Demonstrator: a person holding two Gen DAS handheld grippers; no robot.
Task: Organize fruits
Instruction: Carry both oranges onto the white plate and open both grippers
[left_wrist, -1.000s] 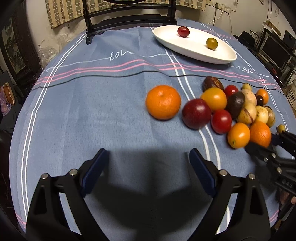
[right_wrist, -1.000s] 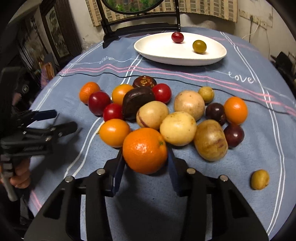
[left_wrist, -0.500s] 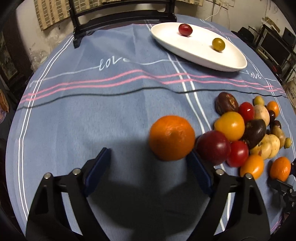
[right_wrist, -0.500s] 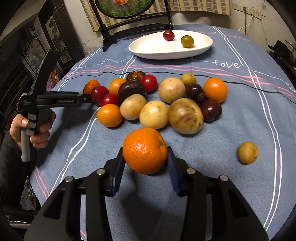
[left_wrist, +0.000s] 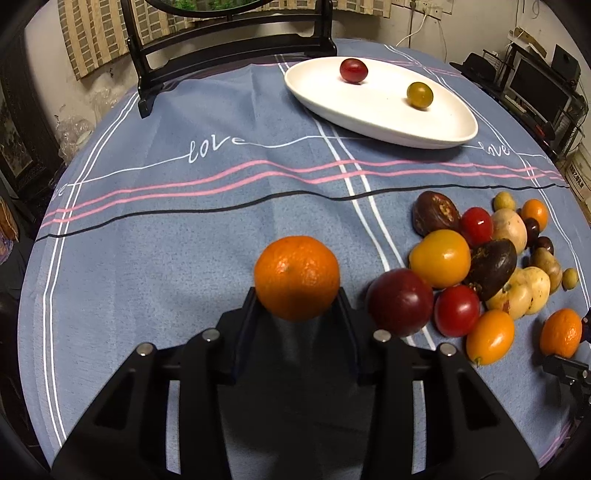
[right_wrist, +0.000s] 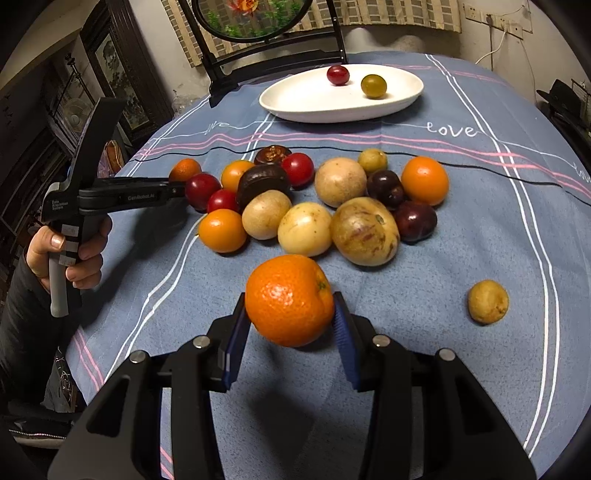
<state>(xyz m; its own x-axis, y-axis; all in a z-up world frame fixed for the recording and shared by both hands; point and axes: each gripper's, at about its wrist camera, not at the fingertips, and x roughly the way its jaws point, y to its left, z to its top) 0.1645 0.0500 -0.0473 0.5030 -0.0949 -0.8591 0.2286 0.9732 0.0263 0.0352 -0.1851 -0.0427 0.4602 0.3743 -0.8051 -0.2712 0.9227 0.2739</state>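
Observation:
In the left wrist view, my left gripper (left_wrist: 297, 301) is closing around an orange (left_wrist: 297, 277) on the blue tablecloth. Both pads touch the orange's sides. It lies left of the fruit pile (left_wrist: 480, 266). In the right wrist view, my right gripper (right_wrist: 290, 319) is shut on a second orange (right_wrist: 290, 299), held just in front of the fruit pile (right_wrist: 306, 229). The left gripper (right_wrist: 177, 188) shows there at the pile's left edge. A white oval plate (left_wrist: 369, 118) at the back holds a red fruit (left_wrist: 353, 70) and a yellow-green one (left_wrist: 420, 95).
A small yellow fruit (right_wrist: 487, 301) lies alone to the right of my right gripper. A dark wooden stand (left_wrist: 229, 48) rises at the table's far edge. A person's hand (right_wrist: 66, 258) grips the left tool's handle. Furniture crowds the room to the right.
My left gripper moved up to the loose orange and its wide jaws closed in on it. My right gripper drew back from the pile, carrying its orange.

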